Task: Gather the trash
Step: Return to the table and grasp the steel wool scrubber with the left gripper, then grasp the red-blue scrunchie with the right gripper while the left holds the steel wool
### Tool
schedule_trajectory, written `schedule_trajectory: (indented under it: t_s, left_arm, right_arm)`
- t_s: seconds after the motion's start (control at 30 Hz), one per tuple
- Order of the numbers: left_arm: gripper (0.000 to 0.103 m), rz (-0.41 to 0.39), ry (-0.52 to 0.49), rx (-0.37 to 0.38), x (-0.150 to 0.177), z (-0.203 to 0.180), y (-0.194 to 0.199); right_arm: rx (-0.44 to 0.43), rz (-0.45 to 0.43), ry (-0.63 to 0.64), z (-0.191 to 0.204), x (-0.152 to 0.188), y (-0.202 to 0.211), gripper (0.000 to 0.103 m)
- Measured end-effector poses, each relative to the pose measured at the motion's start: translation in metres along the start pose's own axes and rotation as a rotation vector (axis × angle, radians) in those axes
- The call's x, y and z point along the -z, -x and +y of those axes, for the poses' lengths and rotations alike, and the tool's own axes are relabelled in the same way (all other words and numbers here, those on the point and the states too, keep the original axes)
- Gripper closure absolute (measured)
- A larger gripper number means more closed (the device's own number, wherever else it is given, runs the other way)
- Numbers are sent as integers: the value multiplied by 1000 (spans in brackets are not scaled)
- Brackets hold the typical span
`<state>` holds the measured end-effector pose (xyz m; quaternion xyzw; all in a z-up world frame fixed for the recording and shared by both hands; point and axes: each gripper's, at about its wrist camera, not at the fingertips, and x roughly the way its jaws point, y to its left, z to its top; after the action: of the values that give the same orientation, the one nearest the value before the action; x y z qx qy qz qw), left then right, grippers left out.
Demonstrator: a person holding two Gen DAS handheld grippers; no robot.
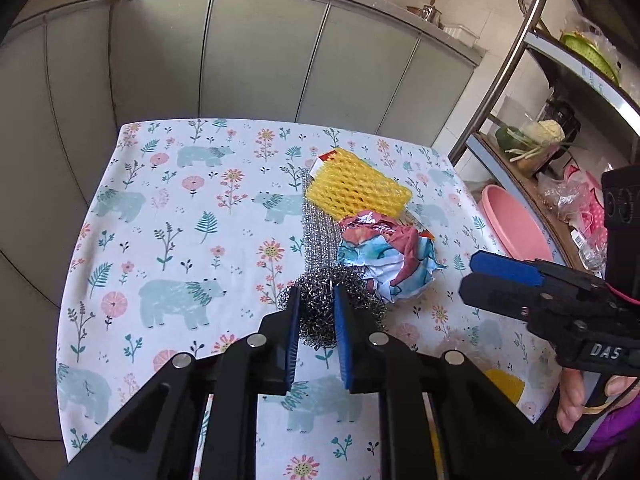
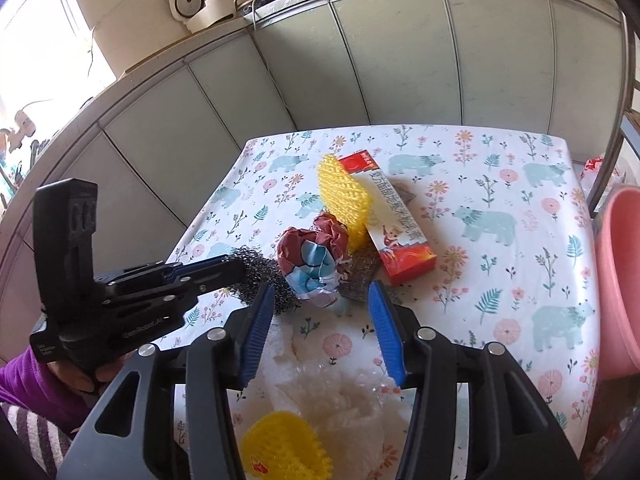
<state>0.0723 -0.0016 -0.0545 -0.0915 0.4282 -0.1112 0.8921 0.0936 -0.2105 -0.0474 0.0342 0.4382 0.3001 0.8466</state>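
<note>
Trash lies heaped near the middle of the floral tablecloth, and it is read here from left to right. Furthest left in the heap, a dark steel wool scrubber rests on the cloth, and the left gripper is set around it: its blue pads are pressed into the wiry ball on either side, so the scrubber is judged to be grasped, though it is not yet lifted. A flat silvery mesh sheet runs back from the scrubber and appears to touch it. Just right of the scrubber, a crumpled wrapper ball in red, white and blue is seen, touching the wool. Behind it, a yellow foam net leans against a red and white box.

The right gripper is held short of the wrapper ball with its jaws spread and nothing between them. Beneath it, in the right wrist view, a clear plastic bag and a second yellow net lie at the near edge. At the far right, a pink basin stands beside the table.

For the step in hand, the scrubber should be raised straight up and slowly, so that snagged wires are not allowed to drag the mesh sheet or the wrapper along. The right jaws are best centred over the wrapper before being closed.
</note>
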Motion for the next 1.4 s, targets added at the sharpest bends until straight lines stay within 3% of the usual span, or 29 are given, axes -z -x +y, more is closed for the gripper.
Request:
schedule_trajectory:
  t_s: [0.23, 0.5, 0.57, 0.67, 0.77, 1.17, 1.4]
  left_arm:
    - [88, 2, -17, 16, 7, 3, 6]
    - [88, 4, -54, 41, 12, -5, 8]
    - [88, 0, -53, 40, 11, -4, 9]
    - [88, -7, -45, 35, 10, -2, 12]
    - [88, -12, -48, 33, 10, -2, 15]
    - [88, -61, -31, -16, 4, 3, 37]
    - [88, -94, -80, 6, -11, -22, 45]
  right_arm:
    - [-25, 51, -8, 10, -8, -20, 52]
    - [28, 106, -14, 14, -7, -38, 51]
    - [-1, 127, -28, 10, -7, -41, 52]
    - [0, 118, -21, 10, -5, -38, 66]
    - [-15, 92, -23, 10, -6, -31, 69]
    - [-18, -56, -112, -19, 4, 33, 72]
    - [3, -112, -185, -45, 22, 55, 72]
